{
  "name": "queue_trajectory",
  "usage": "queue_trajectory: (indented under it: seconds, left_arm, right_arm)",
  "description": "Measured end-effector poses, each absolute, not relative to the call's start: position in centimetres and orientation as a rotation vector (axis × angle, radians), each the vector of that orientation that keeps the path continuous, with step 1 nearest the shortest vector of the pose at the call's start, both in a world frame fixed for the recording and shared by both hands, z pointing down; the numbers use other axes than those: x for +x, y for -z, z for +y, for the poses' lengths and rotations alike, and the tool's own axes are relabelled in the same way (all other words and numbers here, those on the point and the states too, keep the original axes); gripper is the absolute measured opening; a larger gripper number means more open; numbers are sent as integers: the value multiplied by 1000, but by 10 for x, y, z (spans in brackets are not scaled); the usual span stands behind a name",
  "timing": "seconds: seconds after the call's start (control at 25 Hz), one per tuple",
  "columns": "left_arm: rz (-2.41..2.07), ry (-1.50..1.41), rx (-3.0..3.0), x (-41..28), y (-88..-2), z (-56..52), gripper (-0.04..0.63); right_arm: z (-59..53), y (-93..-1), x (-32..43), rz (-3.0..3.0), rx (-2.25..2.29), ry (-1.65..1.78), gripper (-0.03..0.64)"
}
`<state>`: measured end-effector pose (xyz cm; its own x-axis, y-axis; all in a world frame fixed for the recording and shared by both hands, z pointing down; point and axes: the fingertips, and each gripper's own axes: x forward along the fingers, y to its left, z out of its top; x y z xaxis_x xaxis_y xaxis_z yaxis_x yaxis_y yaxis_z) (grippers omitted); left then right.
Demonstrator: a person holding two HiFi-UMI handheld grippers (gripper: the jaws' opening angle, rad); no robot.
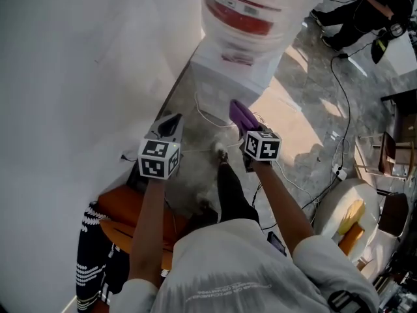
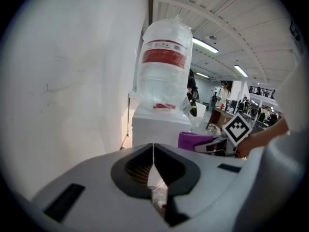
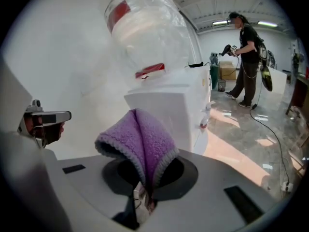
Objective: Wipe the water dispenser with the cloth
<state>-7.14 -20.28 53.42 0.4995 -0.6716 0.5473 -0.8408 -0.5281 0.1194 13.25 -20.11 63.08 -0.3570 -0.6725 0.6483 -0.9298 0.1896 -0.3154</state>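
**Cloth [image 3: 139, 138] pinched and raised to the water dispenser [image 1: 229, 77], wipe not yet begun**

The right gripper [image 3: 145, 190] has its jaws pressed together on the lower fold of the purple cloth. The rest of the cloth stands above them as a soft hood at the centre of the right gripper view. In the head view the cloth sits at mid-frame, just below the dispenser's white cabinet. It is near the cabinet, but contact cannot be confirmed. The left gripper [image 2: 153, 151], left of mid-frame, is closed to a thin seam with nothing in it, near the wall [image 1: 78, 77].

The step in hand appears to be laying the cloth on the cabinet. It would go best if the broad fleecy face met the panel flat, so that the hard jaw tips never scrape it. Only a small pinch holds the cloth, so the pressure should be light, in long overlapping strokes from the top down. What looks like a tap [image 3: 206, 122] on the cabinet's right side could snag the fold. The wrapped bottle [image 1: 251, 8] on top might rock if pushed.

Counted: one cloth, one dispenser, one bottle and two grippers, each with one marker cube.
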Motion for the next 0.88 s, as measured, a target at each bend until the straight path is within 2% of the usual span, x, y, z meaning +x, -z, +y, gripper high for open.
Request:
queue_trajectory:
  seconds: [0.28,0.88]
  left_arm:
    - [-1336,-629,2208,-114,-563,-203,18]
    - [-1407,-601,2009,-158,-629,-236,18]
  right_arm:
    - [-236,-653,80,-2123,1378,-972,54]
    - [-328,-751,5,-2080,1270,-1082,54]
